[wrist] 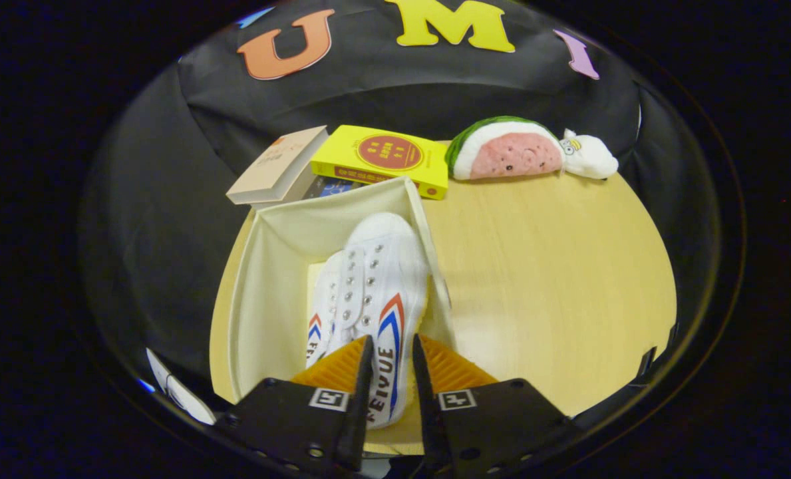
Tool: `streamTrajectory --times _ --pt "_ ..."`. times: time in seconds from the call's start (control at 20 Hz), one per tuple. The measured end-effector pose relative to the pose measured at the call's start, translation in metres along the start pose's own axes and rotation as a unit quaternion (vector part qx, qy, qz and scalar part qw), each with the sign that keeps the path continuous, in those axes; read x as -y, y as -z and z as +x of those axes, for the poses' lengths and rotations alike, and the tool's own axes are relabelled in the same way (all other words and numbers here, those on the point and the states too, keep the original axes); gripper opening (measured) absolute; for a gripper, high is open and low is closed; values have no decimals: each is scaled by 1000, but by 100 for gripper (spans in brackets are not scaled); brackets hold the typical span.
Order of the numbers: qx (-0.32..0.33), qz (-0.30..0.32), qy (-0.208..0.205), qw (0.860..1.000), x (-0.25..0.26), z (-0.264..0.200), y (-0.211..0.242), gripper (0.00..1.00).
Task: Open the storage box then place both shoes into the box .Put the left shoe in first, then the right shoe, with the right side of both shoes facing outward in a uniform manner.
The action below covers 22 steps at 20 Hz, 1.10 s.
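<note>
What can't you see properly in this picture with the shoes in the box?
- Second shoe, gripper view: mostly hidden behind the nearer white shoe.
- Nearer shoe's heel: covered by the gripper, whose fingers close on it.
- Storage box: its near wall is hidden by the gripper body.
- Dark book: mostly under the yellow book.

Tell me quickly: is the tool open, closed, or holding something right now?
Tool: closed on the heel of a white shoe, which lies in the open storage box beside the other shoe.
</note>
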<state>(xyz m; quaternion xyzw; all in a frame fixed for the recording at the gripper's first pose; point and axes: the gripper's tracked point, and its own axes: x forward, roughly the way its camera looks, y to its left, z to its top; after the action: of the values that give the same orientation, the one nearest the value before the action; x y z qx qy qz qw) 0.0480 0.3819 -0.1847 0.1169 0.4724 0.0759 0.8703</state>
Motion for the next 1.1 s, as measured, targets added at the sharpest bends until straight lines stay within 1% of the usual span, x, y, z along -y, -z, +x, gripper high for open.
streamTrajectory --times 0.1,0.15,0.2,0.25,0.35,0.5,0.7,0.85,1.1 --pt "20 -15 0 1000 -4 -8 -8 58" --pt "29 -19 -2 999 -6 -12 -11 69" --pt "38 -22 -2 999 -5 -16 -13 84" --pt "49 -24 -2 998 -4 -21 -17 87" --pt "70 -29 1 997 1 -32 -22 98" --pt "107 -30 2 994 13 -60 -31 97" --pt "173 -30 20 984 46 -107 -51 97" --pt "227 -22 39 973 75 -151 -62 97" --pt "308 -18 73 948 124 -221 -70 96"
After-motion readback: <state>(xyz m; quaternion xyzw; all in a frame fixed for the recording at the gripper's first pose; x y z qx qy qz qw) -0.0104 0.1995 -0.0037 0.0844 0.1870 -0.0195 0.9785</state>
